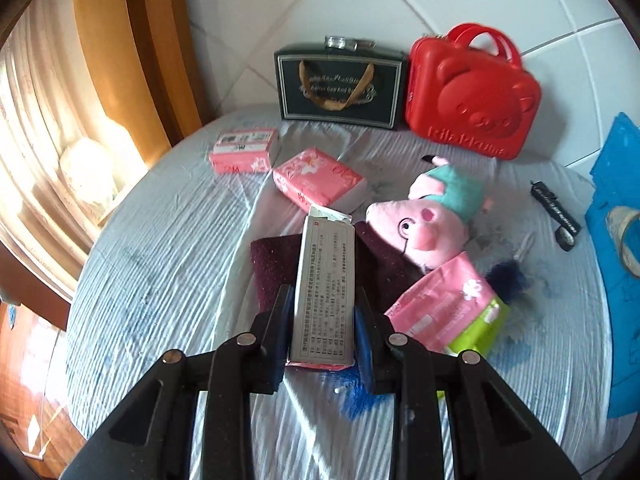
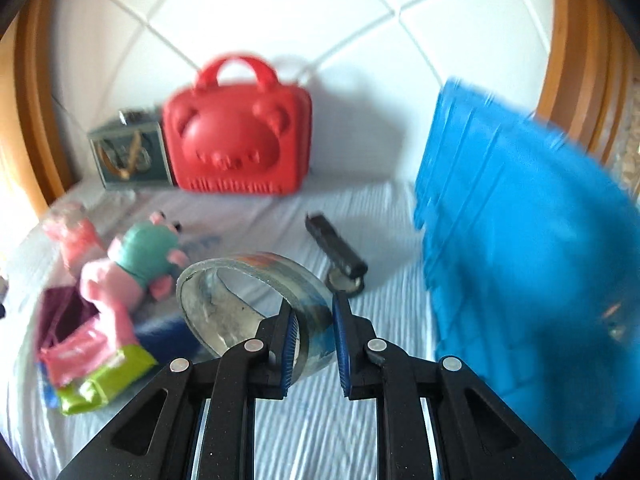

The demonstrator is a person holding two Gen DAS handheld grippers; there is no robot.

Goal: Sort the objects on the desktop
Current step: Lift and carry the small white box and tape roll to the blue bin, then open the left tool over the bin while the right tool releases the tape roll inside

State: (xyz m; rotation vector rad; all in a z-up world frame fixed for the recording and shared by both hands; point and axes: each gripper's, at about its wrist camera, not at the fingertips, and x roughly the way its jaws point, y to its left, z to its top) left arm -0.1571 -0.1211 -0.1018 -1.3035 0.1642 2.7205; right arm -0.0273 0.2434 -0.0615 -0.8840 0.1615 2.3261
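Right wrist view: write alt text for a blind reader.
The right tongs grip the wall of a clear tape roll above a white cloth. Behind are a blue crate, a red bear case and a pink plush pig.

Blue crate [image 2: 520, 240] blurred, cut off at right.

On my counter [image 1: 160, 248]: gift box [image 1: 340, 82] at back w/ case [image 1: 472, 92] right of it; plush [image 1: 432, 216] in front, crate [image 2: 520, 240] far right.
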